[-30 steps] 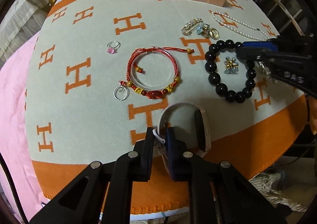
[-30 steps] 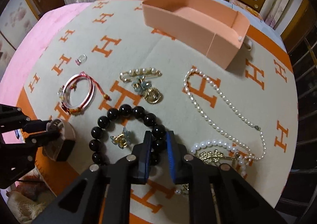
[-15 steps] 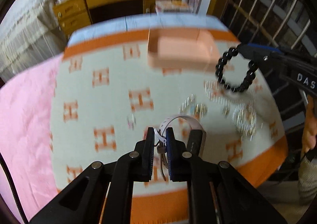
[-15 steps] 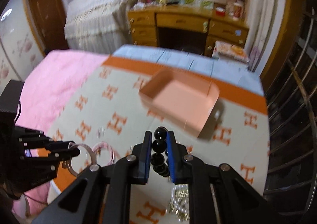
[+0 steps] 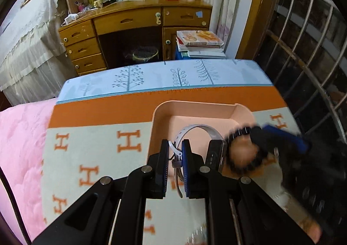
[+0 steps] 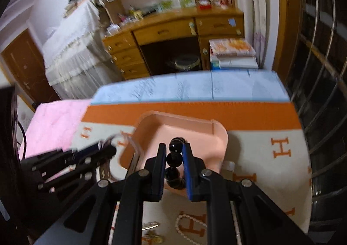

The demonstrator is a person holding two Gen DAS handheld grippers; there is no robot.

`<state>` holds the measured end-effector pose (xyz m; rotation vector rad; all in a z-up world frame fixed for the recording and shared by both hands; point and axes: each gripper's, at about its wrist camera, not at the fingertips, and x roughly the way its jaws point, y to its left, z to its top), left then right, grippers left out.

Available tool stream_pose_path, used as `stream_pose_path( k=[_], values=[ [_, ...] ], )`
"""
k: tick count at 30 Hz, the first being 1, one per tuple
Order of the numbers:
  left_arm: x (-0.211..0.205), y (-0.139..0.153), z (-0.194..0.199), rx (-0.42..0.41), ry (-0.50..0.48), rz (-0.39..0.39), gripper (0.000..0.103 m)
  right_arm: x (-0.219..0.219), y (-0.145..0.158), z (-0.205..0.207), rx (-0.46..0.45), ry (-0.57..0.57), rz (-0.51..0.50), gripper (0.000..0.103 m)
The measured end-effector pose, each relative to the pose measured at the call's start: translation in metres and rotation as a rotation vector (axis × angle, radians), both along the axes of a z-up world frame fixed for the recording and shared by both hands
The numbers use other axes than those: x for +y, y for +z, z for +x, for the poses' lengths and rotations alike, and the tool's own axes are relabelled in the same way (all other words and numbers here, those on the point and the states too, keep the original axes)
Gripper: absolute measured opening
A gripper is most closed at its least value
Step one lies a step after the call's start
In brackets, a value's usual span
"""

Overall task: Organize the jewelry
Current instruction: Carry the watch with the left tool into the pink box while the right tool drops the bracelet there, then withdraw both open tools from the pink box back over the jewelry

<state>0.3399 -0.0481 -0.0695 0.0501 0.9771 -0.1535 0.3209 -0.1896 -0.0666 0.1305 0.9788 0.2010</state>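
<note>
Over orange-and-cream H blanket (image 5: 91, 143), peach tray (image 5: 195, 107) near far orange border; left gripper (image 5: 175, 154) above tray's near-left edge, jaws pinching smartwatch (image 5: 213, 149) strap; right gripper (image 6: 174, 156) above tray, jaws clamping black bead bracelet (image 6: 173, 160); pearl necklace (image 6: 190, 227) on blanket, near edge

My two wrist cameras look forward and down, close above the bed; both share the peach tray (image 5: 195, 112) (image 6: 188, 130) and the wooden desk (image 5: 130, 26) (image 6: 173, 28) beyond.
</note>
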Motion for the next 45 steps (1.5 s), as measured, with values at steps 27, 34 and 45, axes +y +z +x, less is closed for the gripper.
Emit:
stream_pose_path(
  k=[27,34,45],
  values=[
    [0.06,0.017,-0.078,0.033,0.064,-0.028,0.072,-0.027,0.018,-0.092,-0.034,0.053,0.004,0.016],
    [0.073,0.03,-0.131,0.018,0.042,-0.025,0.078,-0.034,0.034,-0.143,-0.095,0.079,0.023,0.043],
    [0.077,0.027,-0.189,0.044,-0.015,-0.038,0.078,-0.036,0.034,-0.195,-0.105,0.125,0.005,0.043]
  ],
)
